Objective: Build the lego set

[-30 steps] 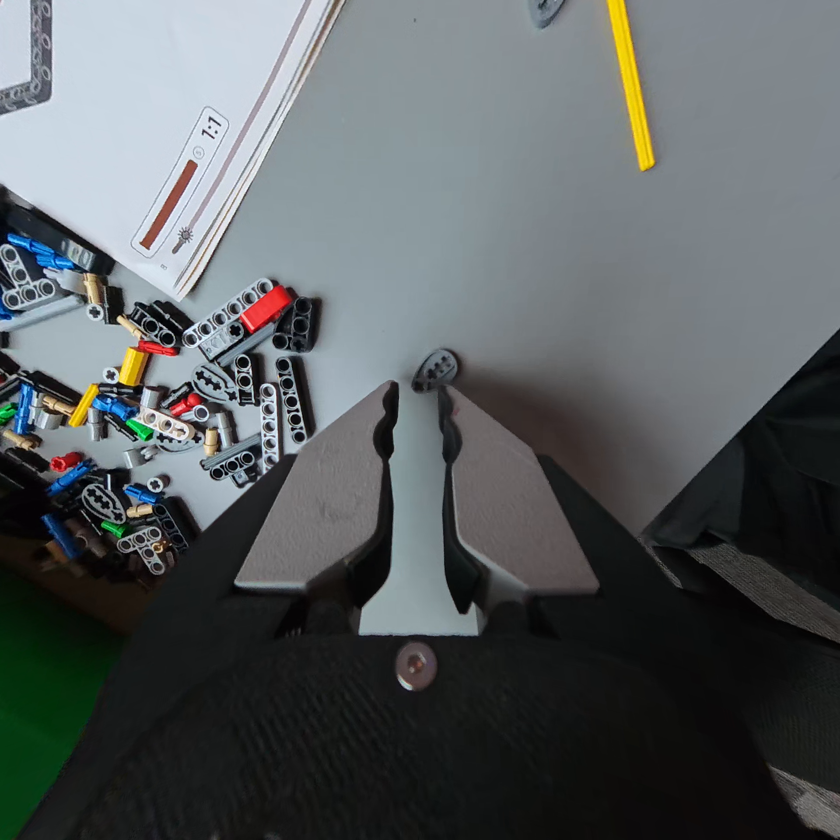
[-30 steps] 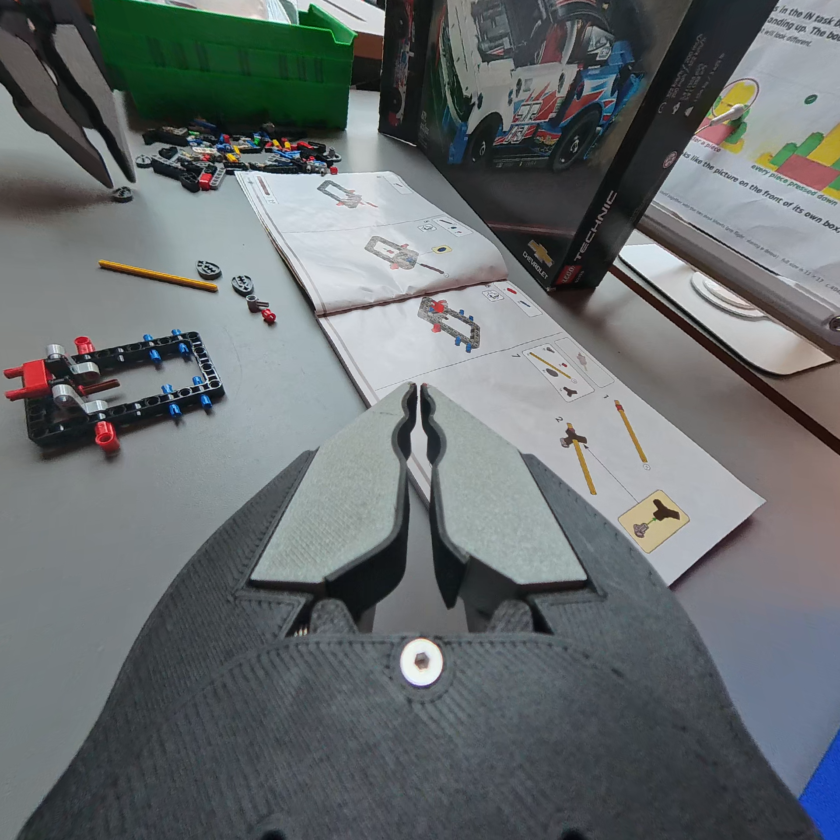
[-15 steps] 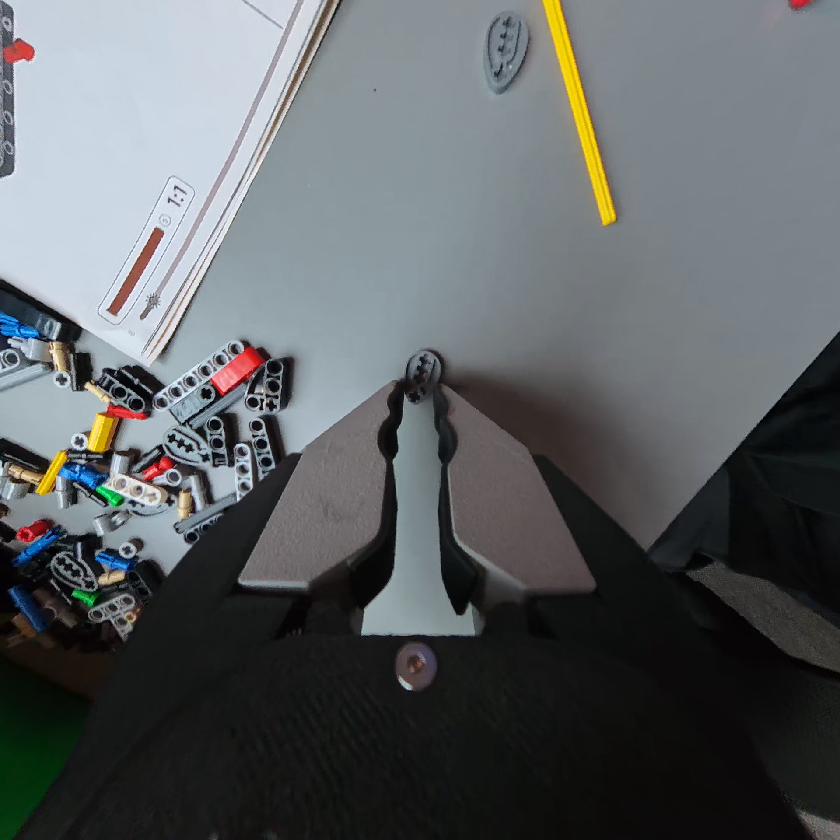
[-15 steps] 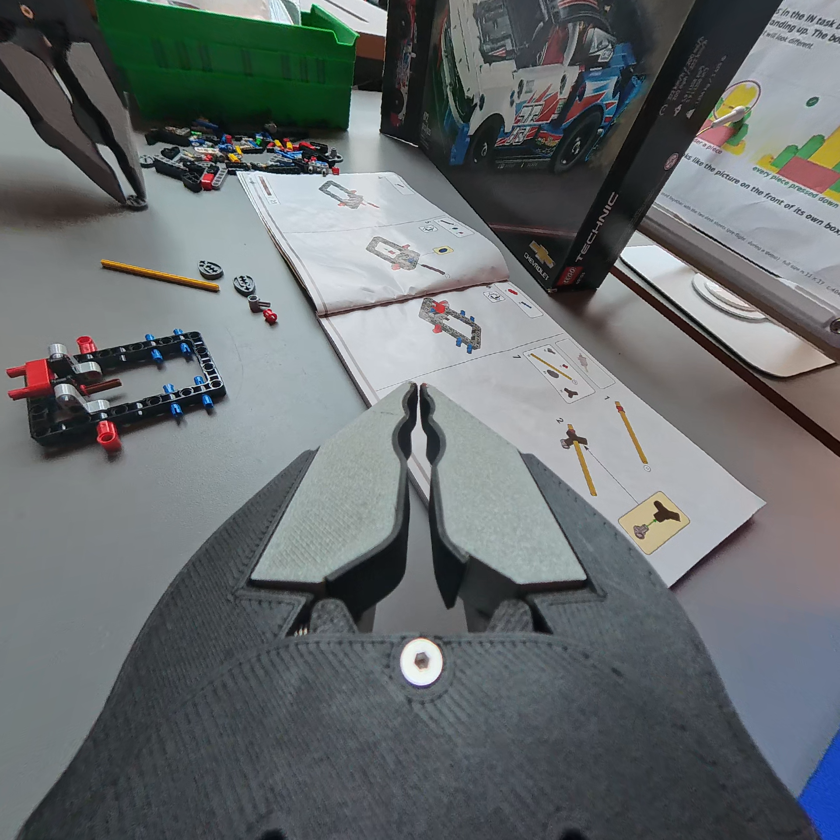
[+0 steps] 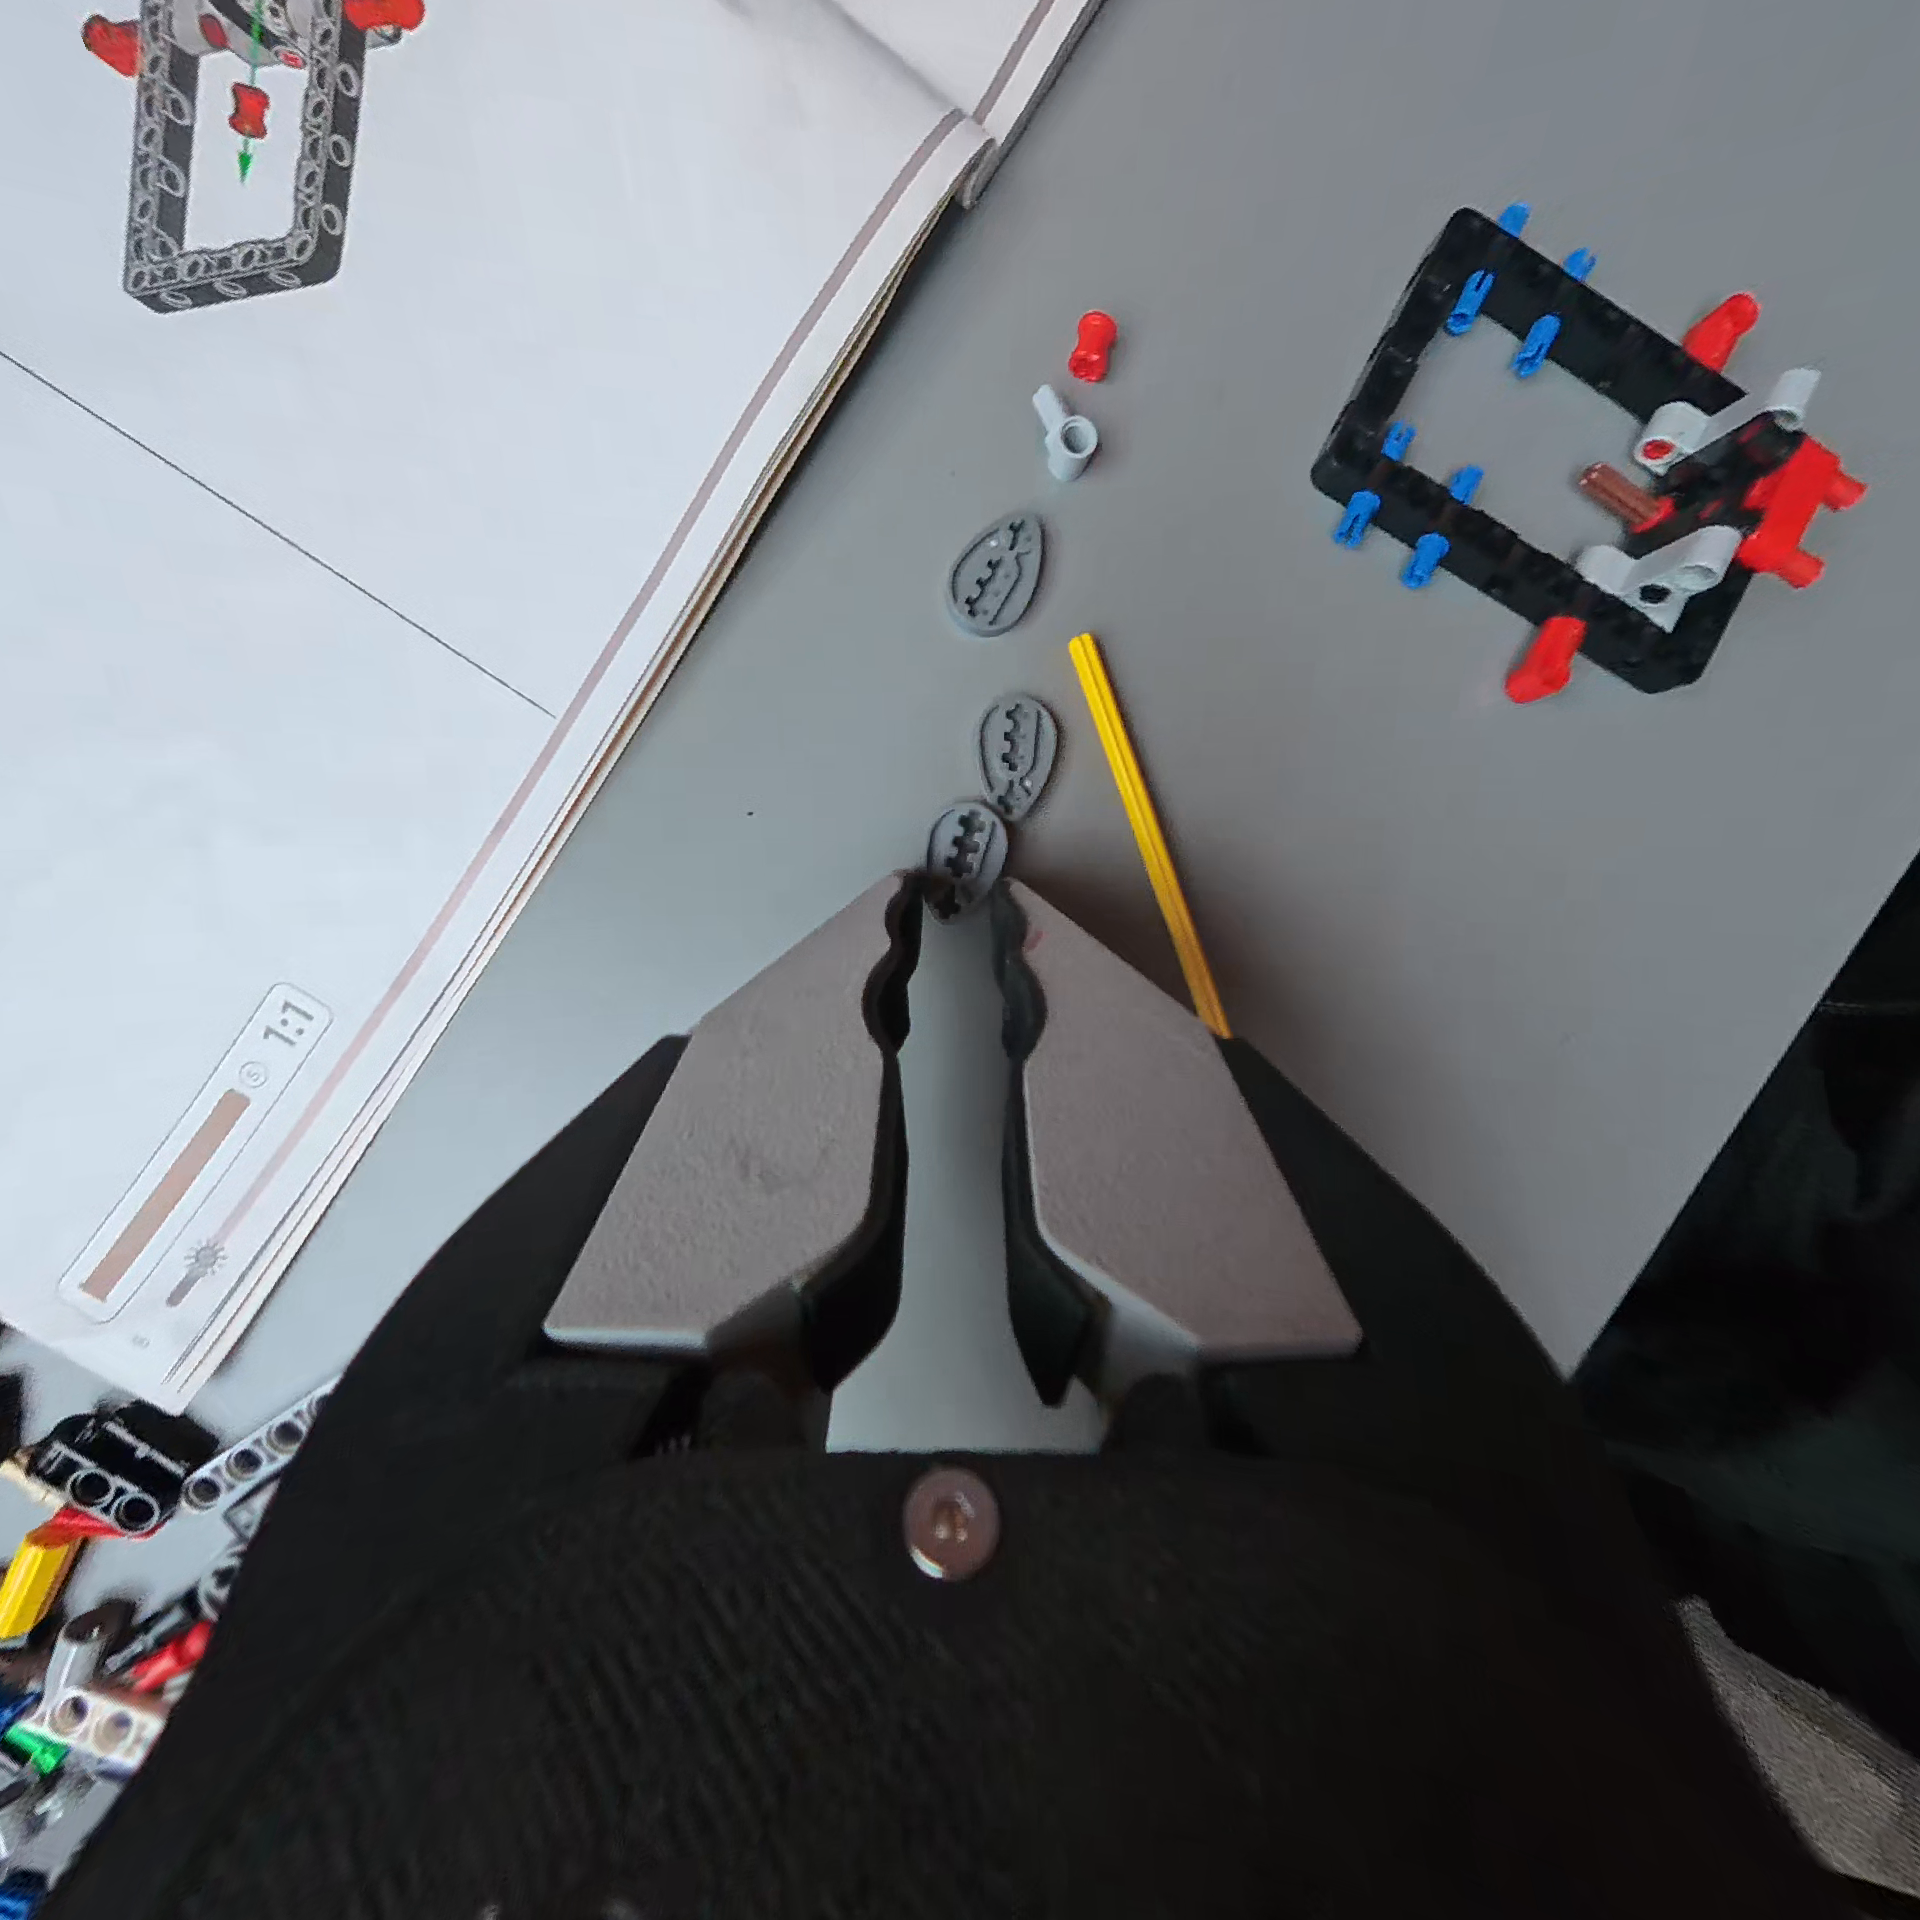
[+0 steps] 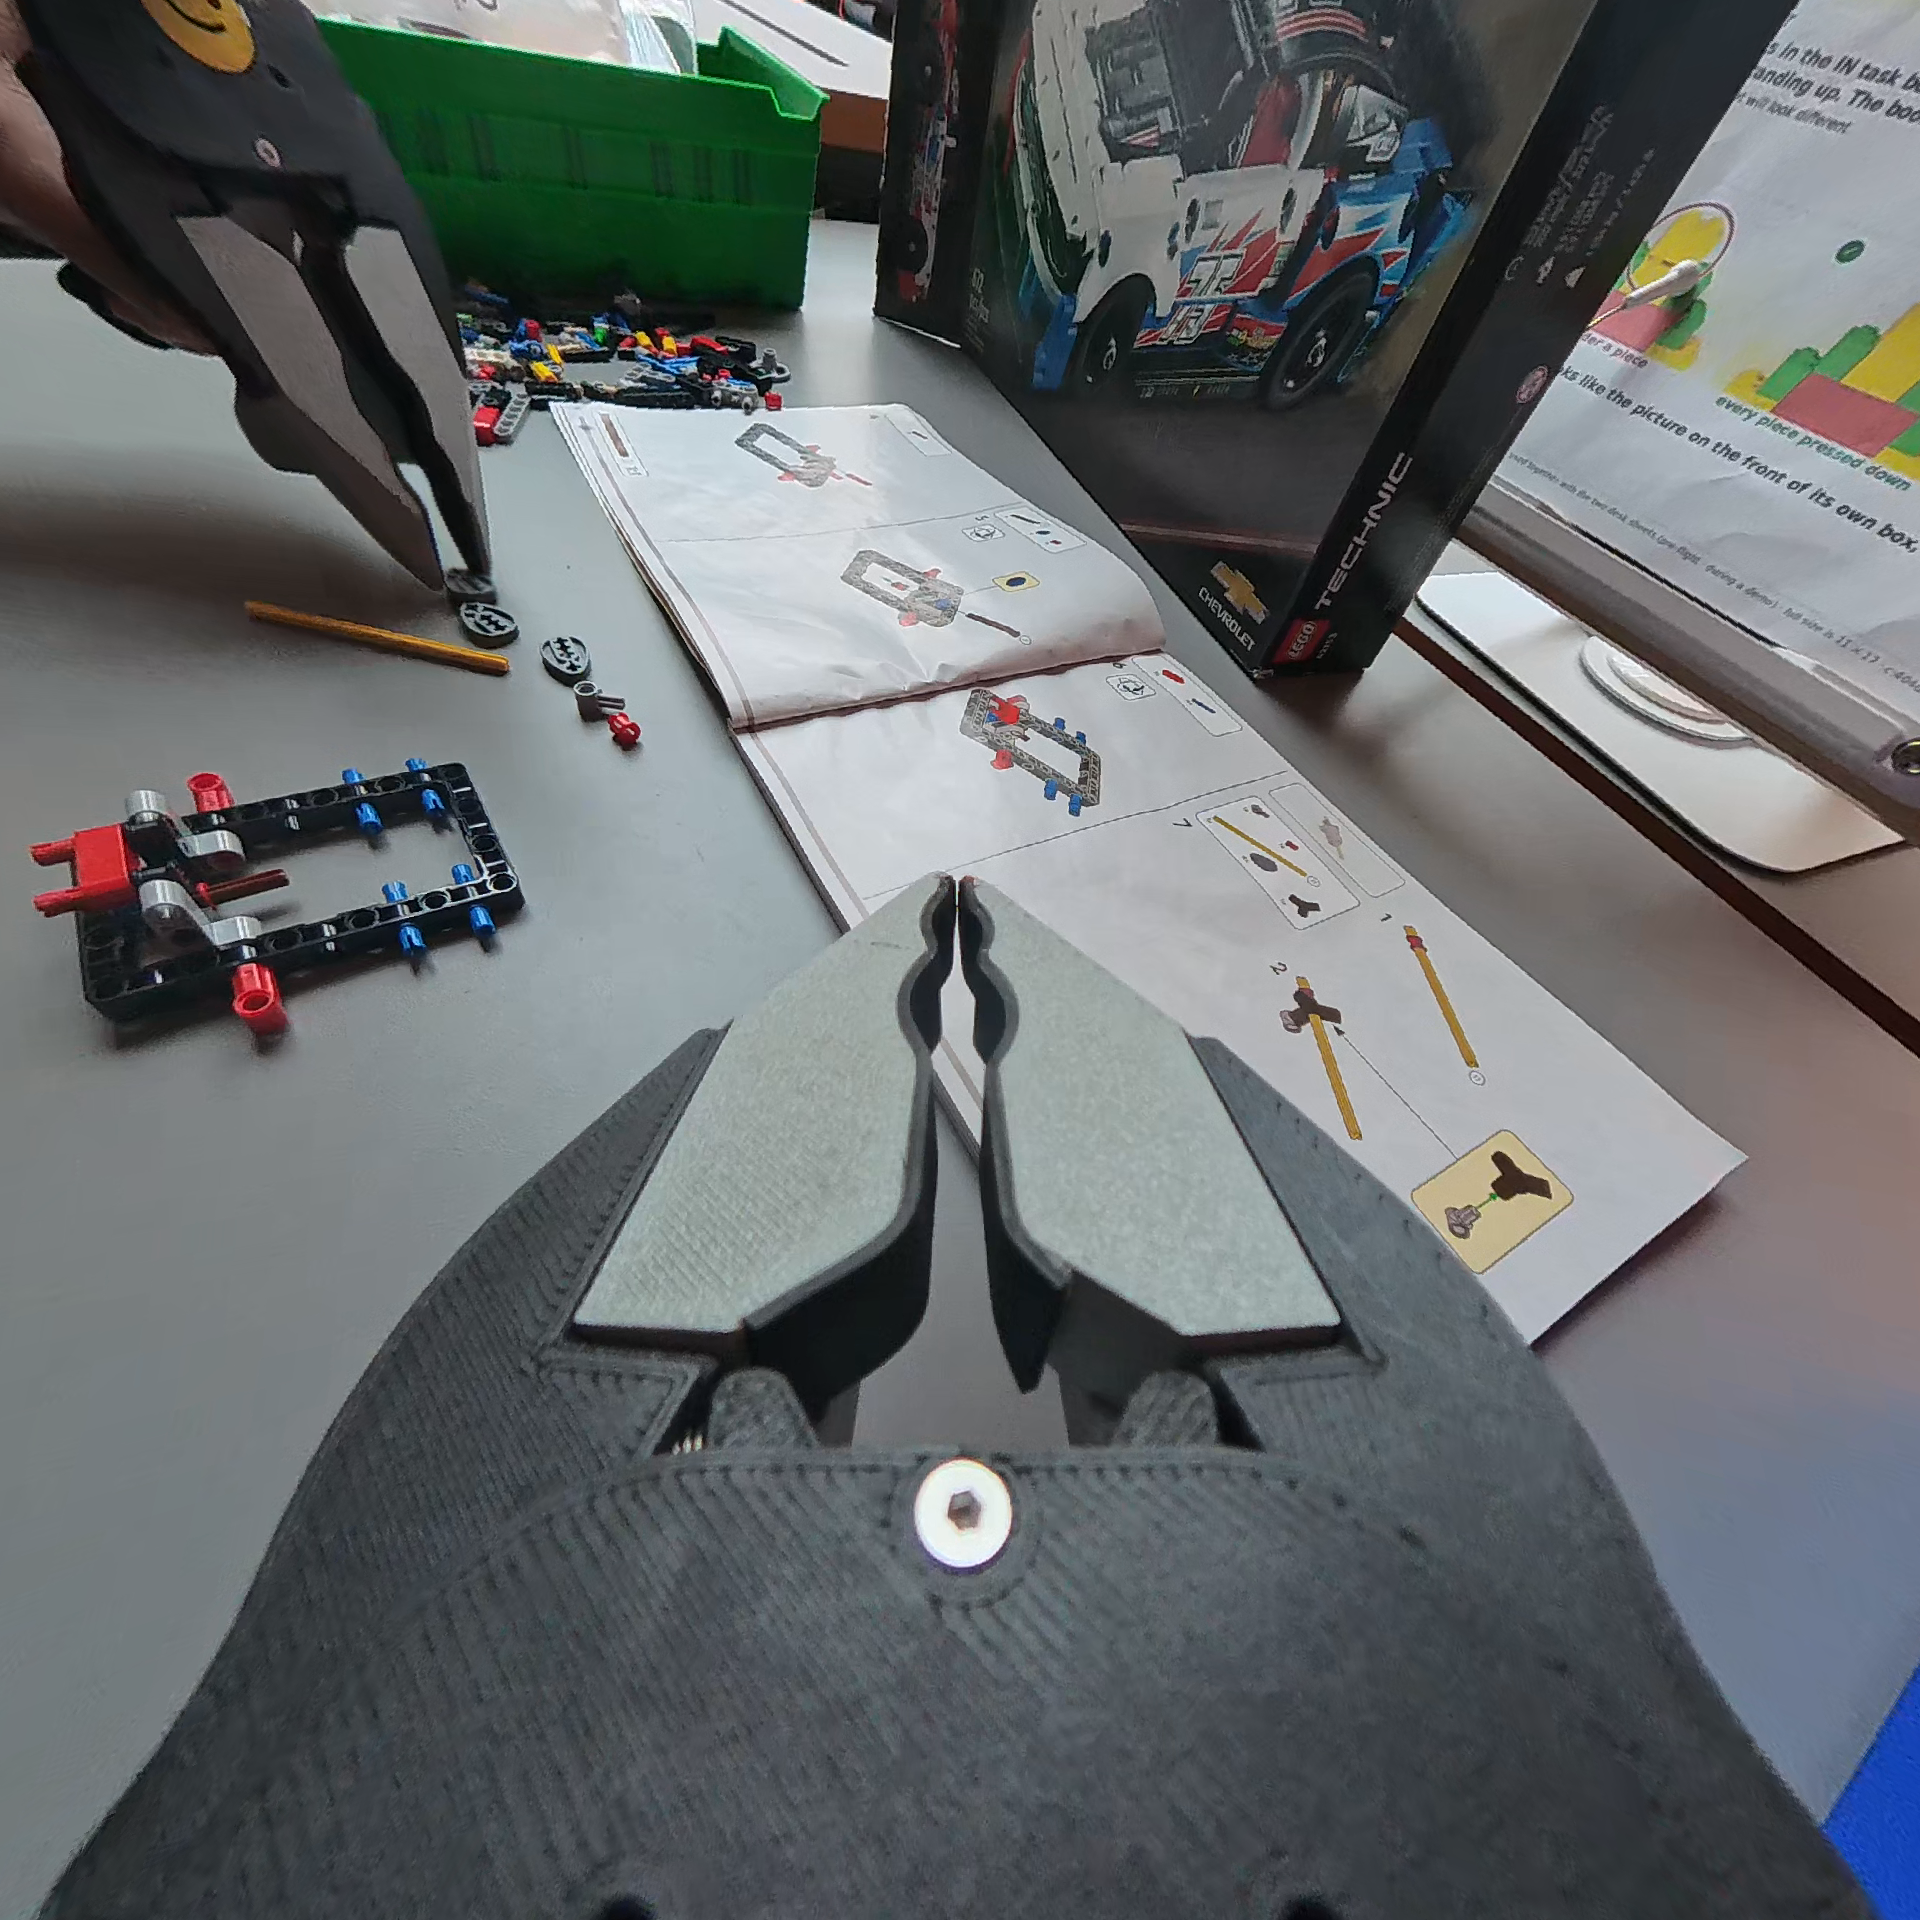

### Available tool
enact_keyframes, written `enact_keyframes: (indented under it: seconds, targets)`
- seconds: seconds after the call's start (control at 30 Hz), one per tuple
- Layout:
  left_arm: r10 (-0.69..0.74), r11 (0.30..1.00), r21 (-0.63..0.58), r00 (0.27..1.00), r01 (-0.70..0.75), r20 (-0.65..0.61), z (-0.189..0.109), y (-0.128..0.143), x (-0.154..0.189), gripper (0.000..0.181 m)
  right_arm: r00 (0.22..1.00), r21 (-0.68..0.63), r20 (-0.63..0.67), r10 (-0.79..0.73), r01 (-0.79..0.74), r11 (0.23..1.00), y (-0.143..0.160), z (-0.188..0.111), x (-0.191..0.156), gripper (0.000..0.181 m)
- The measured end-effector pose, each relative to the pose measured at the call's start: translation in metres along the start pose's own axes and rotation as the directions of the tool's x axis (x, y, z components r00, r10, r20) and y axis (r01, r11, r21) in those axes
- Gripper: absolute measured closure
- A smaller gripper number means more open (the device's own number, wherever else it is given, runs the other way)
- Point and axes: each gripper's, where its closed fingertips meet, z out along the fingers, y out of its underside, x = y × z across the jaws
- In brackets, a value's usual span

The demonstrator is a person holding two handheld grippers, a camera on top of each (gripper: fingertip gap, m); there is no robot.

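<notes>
My left gripper (image 5: pixel 956 891) is shut on a small grey oval lego piece (image 5: pixel 966 847), held low at the table. It is right beside a second grey oval piece (image 5: pixel 1019 750) and the yellow axle (image 5: pixel 1138 821). A third oval (image 5: pixel 995 575), a grey connector (image 5: pixel 1067 434) and a red pin (image 5: pixel 1091 343) lie in a row beyond. The black frame assembly (image 5: pixel 1496 520) with blue and red pins lies to the right. In the right wrist view, the left gripper (image 6: pixel 457 577) stands at far left. My right gripper (image 6: pixel 956 883) is shut and empty, over the instruction booklet (image 6: pixel 1039 790), with the frame (image 6: pixel 312 883) to its left.
A pile of loose lego pieces (image 6: pixel 623 358) lies in front of a green bin (image 6: pixel 582 177); it also shows in the left wrist view (image 5: pixel 94 1558). The set's box (image 6: pixel 1226 260) stands behind the booklet. A printed sheet on a stand (image 6: pixel 1714 416) is at the right. One gripper's finger ends stand about 25 cm off the other's. My right tips are about 20 cm from the grey connector (image 5: pixel 1067 434), my left tips only 8 cm. Seen from the right wrist view (image 6: pixel 589 686) as well.
My left gripper closed on the grey oval piece and moved it away from the loose pile to beside the other ovals and the yellow axle. The right gripper has not moved.
</notes>
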Motion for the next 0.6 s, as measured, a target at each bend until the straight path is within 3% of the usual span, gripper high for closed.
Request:
enact_keyframes:
  seconds: [0.1, 0.23, 0.33, 0.47, 0.6]
  targets:
    - [0.006, 1.000, 0.005, 1.000, -0.006, 0.016, -0.003, 0.000, 0.003, 0.167, 1.000, -0.002, 0.003, -0.006, 0.006, 1.000, 0.000, 0.000, -0.001, 0.181]
    - [-0.022, 0.999, 0.029, 0.997, 0.020, 0.076, -0.030, 0.011, -0.004, 0.166, 1.000, -0.006, 0.007, -0.006, 0.006, 1.000, 0.001, 0.001, -0.002, 0.181]
    - [-0.081, 0.997, 0.013, 0.975, 0.080, 0.206, -0.067, 0.040, -0.031, 0.167, 1.000, -0.007, 0.008, -0.008, 0.008, 1.000, 0.001, 0.001, -0.003, 0.181]
    - [-0.193, 0.975, -0.020, 0.888, 0.221, 0.416, -0.116, 0.100, -0.079, 0.170, 1.000, -0.010, 0.010, -0.013, 0.013, 1.000, 0.001, 0.001, -0.004, 0.181]
    - [-0.291, 0.949, 0.015, 0.862, 0.314, 0.415, -0.126, 0.134, -0.094, 0.167, 1.000, -0.020, 0.008, -0.016, 0.016, 1.000, 0.003, 0.003, -0.004, 0.181]
